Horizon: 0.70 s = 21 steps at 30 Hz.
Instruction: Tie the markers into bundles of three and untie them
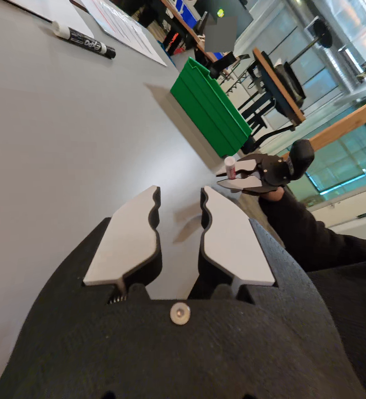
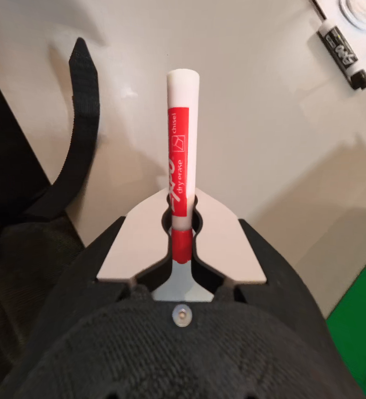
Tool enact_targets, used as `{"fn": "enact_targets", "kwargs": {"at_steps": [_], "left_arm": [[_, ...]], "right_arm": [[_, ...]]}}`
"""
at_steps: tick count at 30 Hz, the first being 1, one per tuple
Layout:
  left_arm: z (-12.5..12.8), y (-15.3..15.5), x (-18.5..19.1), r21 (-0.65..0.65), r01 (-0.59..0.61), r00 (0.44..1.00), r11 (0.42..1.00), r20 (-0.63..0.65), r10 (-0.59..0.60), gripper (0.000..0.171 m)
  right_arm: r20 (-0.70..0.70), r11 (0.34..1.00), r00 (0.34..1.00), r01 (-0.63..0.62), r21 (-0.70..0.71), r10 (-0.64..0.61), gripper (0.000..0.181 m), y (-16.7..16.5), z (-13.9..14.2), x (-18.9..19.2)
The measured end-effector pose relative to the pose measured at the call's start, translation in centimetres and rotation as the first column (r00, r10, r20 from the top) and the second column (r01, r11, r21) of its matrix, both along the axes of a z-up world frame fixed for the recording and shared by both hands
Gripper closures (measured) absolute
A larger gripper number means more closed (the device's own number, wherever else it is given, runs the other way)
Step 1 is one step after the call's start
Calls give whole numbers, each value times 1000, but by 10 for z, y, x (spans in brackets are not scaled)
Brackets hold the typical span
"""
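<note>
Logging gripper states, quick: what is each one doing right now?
Left gripper: open, holding nothing.
Right gripper: closed on the red marker.

My right gripper [image 2: 181,218] is clamped on the red marker [image 2: 182,138], which points straight out along the fingers, white end forward. I see a black strap [image 2: 85,103] curling at left, a black marker [image 2: 339,54] top right, and something green [image 2: 359,313] at right.

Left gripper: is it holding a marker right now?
No, the left gripper is open with only bare table between its fingers.
</note>
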<state>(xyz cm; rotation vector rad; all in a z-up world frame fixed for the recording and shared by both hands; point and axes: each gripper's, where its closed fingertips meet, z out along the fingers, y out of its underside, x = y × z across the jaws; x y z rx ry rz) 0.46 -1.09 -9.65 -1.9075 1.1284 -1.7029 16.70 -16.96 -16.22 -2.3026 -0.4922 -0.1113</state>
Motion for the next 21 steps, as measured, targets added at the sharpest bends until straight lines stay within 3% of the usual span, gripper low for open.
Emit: {"fn": "enact_targets", "kwargs": {"at_steps": [6, 10, 16, 21], "left_arm": [[8, -4, -42, 58, -98, 995, 994, 32, 96, 136], [-2, 6, -84, 147, -178, 982, 973, -40, 186, 134], [-7, 7, -158, 85, -371, 928, 925, -13, 373, 138], [-21, 3, -216, 107, -477, 874, 873, -49, 483, 138]], "right_arm": [[-23, 991, 993, 113, 66, -112, 167, -35, 17, -14], [-31, 984, 992, 123, 132, -120, 167, -48, 33, -25], [-106, 988, 994, 36, 148, -20, 167, -66, 36, -63], [-199, 985, 969, -120, 127, 144, 167, -76, 44, -137]]}}
